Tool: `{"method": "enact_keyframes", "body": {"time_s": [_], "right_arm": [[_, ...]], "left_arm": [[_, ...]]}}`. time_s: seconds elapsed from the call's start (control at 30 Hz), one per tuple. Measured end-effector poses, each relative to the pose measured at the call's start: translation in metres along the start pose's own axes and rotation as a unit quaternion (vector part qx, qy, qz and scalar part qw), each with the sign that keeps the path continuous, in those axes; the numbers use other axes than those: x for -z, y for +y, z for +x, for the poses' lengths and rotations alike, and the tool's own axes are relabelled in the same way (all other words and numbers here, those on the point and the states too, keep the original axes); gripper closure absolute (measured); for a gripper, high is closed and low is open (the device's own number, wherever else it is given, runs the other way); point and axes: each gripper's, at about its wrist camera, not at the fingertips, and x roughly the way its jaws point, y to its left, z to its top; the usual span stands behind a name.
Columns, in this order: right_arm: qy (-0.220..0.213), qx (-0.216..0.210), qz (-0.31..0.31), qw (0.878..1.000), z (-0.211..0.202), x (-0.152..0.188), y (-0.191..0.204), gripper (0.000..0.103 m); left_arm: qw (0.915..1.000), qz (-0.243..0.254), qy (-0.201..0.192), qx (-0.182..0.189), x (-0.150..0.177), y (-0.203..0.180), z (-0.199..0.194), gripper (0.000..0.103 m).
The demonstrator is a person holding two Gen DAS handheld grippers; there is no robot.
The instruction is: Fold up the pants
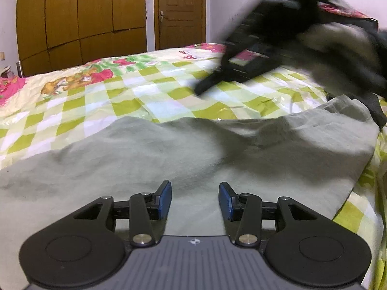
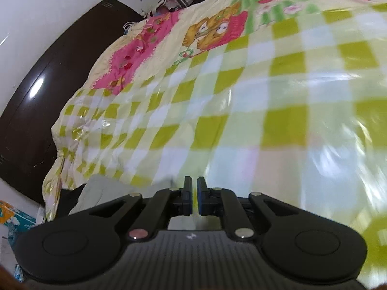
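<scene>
Pale green pants [image 1: 183,154] spread over the near part of a bed under a green-and-white checked bedspread [image 1: 150,91], far edge humped and creased, right end lying near the bed's right side; in the right wrist view only a small pale patch of cloth at the lower left, just beside the bedspread's hanging corner

Left gripper [image 1: 195,199] low over the pants, blue pads [image 1: 165,199] parted with bare cloth showing between them, nothing grasped; released and resting just above the fabric

Right gripper [image 2: 194,199] raised over the open bedspread, jaws drawn almost together with only a thin slit left; nothing visible between the pads, so clenched on air as far as this view tells; seen from the left wrist as a dark blurred shape [image 1: 244,55] crossing the upper right, apparently beside a bundle of dark and pale cloth too smeared to identify

Likely step in hand: taking hold of an edge of the pants for a fold; best done by bringing the left pads down on a single clean edge or corner rather than the middle of the cloth, pinching all layers at once, and by reopening the right claw and setting it on the matching edge at the right end; then lifting both holds level and together, to carry the fold over without dragging the humped far edge into new creases

Wooden wardrobe [image 1: 79,19] and door [image 1: 180,12] behind, apart from the work
</scene>
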Motion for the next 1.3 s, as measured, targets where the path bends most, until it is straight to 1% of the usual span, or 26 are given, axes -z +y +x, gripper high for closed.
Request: {"method": "enact_keyframes", "body": {"time_s": [0.1,0.17,0.23,0.3,0.33,0.37,0.43,0.47,0.5,0.57,0.63,0.67,0.7,0.73,0.77,0.87,0.9,1.0,1.13,1.23,1.3], "right_arm": [[0.006,0.015,0.036,0.999,-0.027,0.049,-0.006,0.095],[0.005,0.025,0.073,0.997,-0.04,0.077,-0.018,0.094],[-0.019,0.058,0.107,0.992,-0.043,0.092,-0.035,0.093],[-0.043,0.112,0.119,0.986,-0.044,0.095,-0.052,0.093],[-0.051,0.125,0.125,0.983,-0.044,0.094,-0.057,0.094],[-0.067,0.121,0.134,0.981,-0.047,0.095,-0.062,0.094],[-0.086,0.116,0.141,0.979,-0.057,0.098,-0.063,0.089],[-0.095,0.115,0.131,0.98,-0.065,0.1,-0.06,0.082],[-0.105,0.114,0.118,0.981,-0.073,0.103,-0.057,0.071],[-0.119,0.111,0.107,0.981,-0.089,0.109,-0.055,0.064],[-0.118,0.109,0.107,0.981,-0.099,0.116,-0.058,0.064],[-0.119,0.121,0.109,0.979,-0.1,0.117,-0.061,0.064],[-0.121,0.132,0.118,0.977,-0.101,0.118,-0.067,0.064],[-0.122,0.133,0.13,0.975,-0.104,0.119,-0.076,0.064],[-0.126,0.128,0.148,0.973,-0.104,0.12,-0.086,0.065],[-0.143,0.115,0.19,0.964,-0.108,0.122,-0.111,0.071],[-0.149,0.111,0.198,0.963,-0.108,0.12,-0.114,0.071],[-0.15,0.108,0.194,0.963,-0.113,0.117,-0.118,0.07],[-0.153,0.106,0.185,0.965,-0.115,0.118,-0.117,0.068],[-0.153,0.113,0.16,0.969,-0.12,0.121,-0.105,0.066],[-0.153,0.115,0.143,0.971,-0.126,0.126,-0.095,0.065]], "left_arm": [[0.9999,0.008,0.008,-0.009,0.001,-0.003,0.003,0.046],[0.9995,0.023,0.01,-0.02,0.002,-0.009,0.004,0.045],[0.9988,0.034,0.014,-0.032,0.001,-0.013,0.005,0.045],[0.9981,0.039,0.021,-0.043,-0.002,-0.017,0.003,0.044],[0.9975,0.042,0.026,-0.05,-0.004,-0.019,0.002,0.043],[0.9971,0.044,0.03,-0.055,-0.005,-0.02,0.002,0.043],[0.996,0.05,0.034,-0.065,-0.009,-0.024,0.001,0.043],[0.9957,0.051,0.038,-0.067,-0.01,-0.025,0.002,0.043],[0.9956,0.051,0.04,-0.068,-0.011,-0.025,0.003,0.043],[0.9956,0.052,0.044,-0.064,-0.016,-0.025,0.009,0.043],[0.9961,0.053,0.047,-0.053,-0.026,-0.023,0.017,0.043],[0.9954,0.059,0.057,-0.049,-0.032,-0.022,0.024,0.039],[0.9934,0.071,0.076,-0.047,-0.036,-0.021,0.034,0.036],[0.992,0.081,0.083,-0.051,-0.041,-0.02,0.044,0.032],[0.9913,0.087,0.084,-0.052,-0.045,-0.017,0.052,0.026],[0.9914,0.083,0.088,-0.05,-0.059,-0.007,0.067,0.024],[0.9916,0.08,0.088,-0.05,-0.063,-0.005,0.069,0.024],[0.9917,0.075,0.09,-0.052,-0.067,0.0,0.071,0.024],[0.991,0.08,0.084,-0.067,-0.063,0.0,0.061,0.024],[0.9912,0.074,0.082,-0.073,-0.06,0.006,0.05,0.024],[0.9892,0.074,0.094,-0.085,-0.055,0.015,0.047,0.024]]}}
